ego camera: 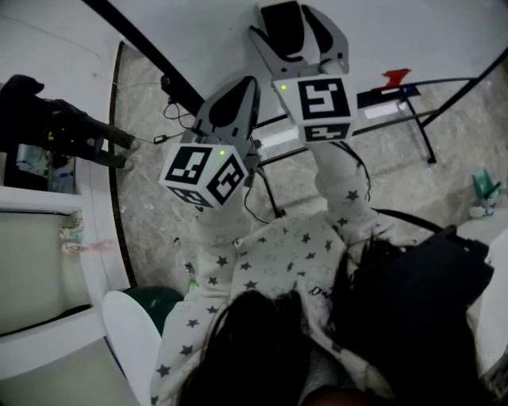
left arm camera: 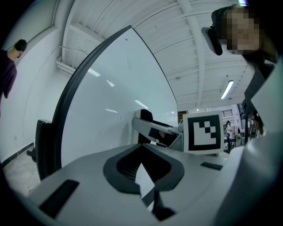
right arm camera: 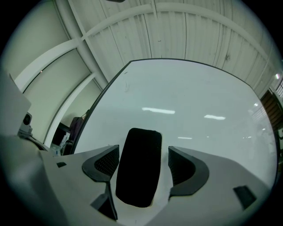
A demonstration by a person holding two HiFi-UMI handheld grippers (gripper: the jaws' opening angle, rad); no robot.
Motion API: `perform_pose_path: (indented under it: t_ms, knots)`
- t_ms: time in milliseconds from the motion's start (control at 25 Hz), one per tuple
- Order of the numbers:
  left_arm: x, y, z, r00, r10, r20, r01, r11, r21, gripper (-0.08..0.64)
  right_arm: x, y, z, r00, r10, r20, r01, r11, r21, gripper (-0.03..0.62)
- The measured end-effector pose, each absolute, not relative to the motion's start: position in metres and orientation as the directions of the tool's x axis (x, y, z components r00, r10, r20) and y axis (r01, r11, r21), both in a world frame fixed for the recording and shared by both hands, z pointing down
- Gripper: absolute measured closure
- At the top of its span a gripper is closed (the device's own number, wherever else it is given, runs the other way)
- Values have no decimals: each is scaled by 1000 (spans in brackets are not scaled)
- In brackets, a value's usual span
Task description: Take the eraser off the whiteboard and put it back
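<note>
The whiteboard [right arm camera: 194, 101] is seen filling most of the right gripper view, its white face edged by a dark frame. The eraser [right arm camera: 138, 167], a black oblong with rounded ends, is found lying flat against the board's face, set upright between the two jaws of the right tool [right arm camera: 143, 150]. Those jaws are spread wide: a clear strip of white board is left between the eraser and the right-hand pad, and the left-hand pad is set just beside the eraser's edge without being pressed on it, so the eraser is not gripped. In the head view the right tool [ego camera: 302, 24] is held up against the board [ego camera: 413, 32], ahead of the left tool [ego camera: 238, 99], and the eraser itself is hidden behind the tool's body. The jaws of the left tool [left arm camera: 142, 148] are brought together at their tips, with only a thin sliver of white showing lower down, and nothing is held between them. It is kept just short of the board [left arm camera: 115, 101], whose dark frame is seen curving up its left side, while the right tool [left arm camera: 154, 128] and its marker cube [left arm camera: 203, 132] are caught at the right of that view. Both arms are covered by pale sleeves [ego camera: 278, 254] printed with dark stars. The board's tray [ego camera: 389, 107] is made out below and right of the tools, above a speckled floor [ego camera: 159, 214].
</note>
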State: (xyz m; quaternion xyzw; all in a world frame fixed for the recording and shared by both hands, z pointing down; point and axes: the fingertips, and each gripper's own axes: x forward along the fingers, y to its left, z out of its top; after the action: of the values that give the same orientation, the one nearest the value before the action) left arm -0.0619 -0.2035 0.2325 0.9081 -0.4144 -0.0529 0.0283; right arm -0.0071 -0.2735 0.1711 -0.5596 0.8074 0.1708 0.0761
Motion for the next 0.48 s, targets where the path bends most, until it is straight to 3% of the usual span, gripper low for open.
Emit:
perform_pose_path:
  t_ms: [280,400,440,480]
  knots:
    - [-65,-208,233,653,-753,-79,-746,-658,101,558,-8,-259,176,-398,-864,-310,-916,354,190,261]
    - [-65,-213,231,658,-748,-86,-740,-664,104,558,-15,-254,190,-437,-863,-254,-898,402,180,262]
    - [-65,-215,231,661,-745,-88,-738,-667,107,558,-16,-254,195,-447,-864,-232,-893,418,164,270]
    - [-65,-217,231,664,-742,-88,-734,-670,110,558,-16,-255,200,-455,-865,-213,-890,432,147,346]
